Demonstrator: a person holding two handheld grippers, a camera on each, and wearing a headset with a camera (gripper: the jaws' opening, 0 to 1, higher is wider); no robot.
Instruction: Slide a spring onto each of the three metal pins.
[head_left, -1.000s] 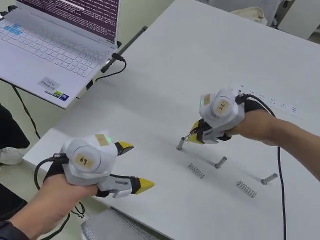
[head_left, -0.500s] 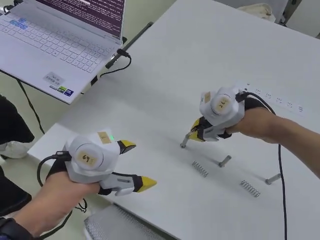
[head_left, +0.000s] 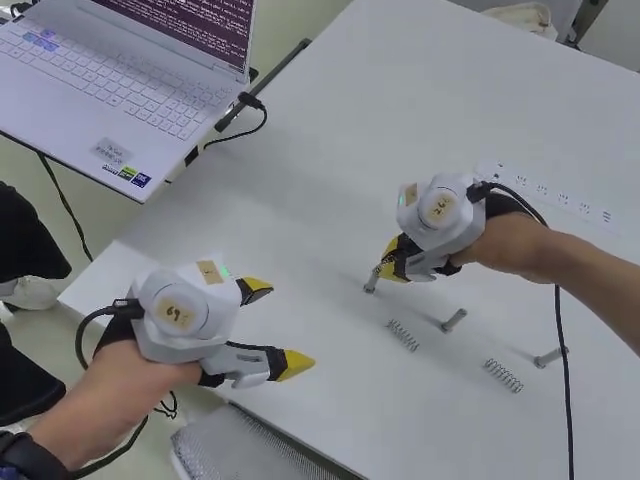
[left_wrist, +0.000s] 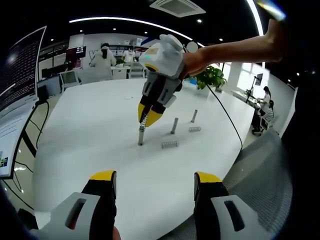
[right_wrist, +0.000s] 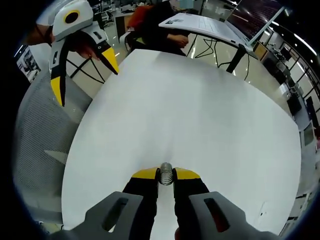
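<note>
Gripping one spring (right_wrist: 166, 173), right gripper (head_left: 387, 269), two springs (head_left: 403, 335) (head_left: 503, 375) loose, three pins (head_left: 371, 284) (head_left: 453, 320) (head_left: 549, 355)

Right claw (left_wrist: 150, 118) with spring (left_wrist: 144, 120) over nearest pin (left_wrist: 141, 137)

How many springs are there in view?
3 springs: one in the right gripper at the left pin, one lying on the table beside the middle pin, one beside the right pin.
</note>
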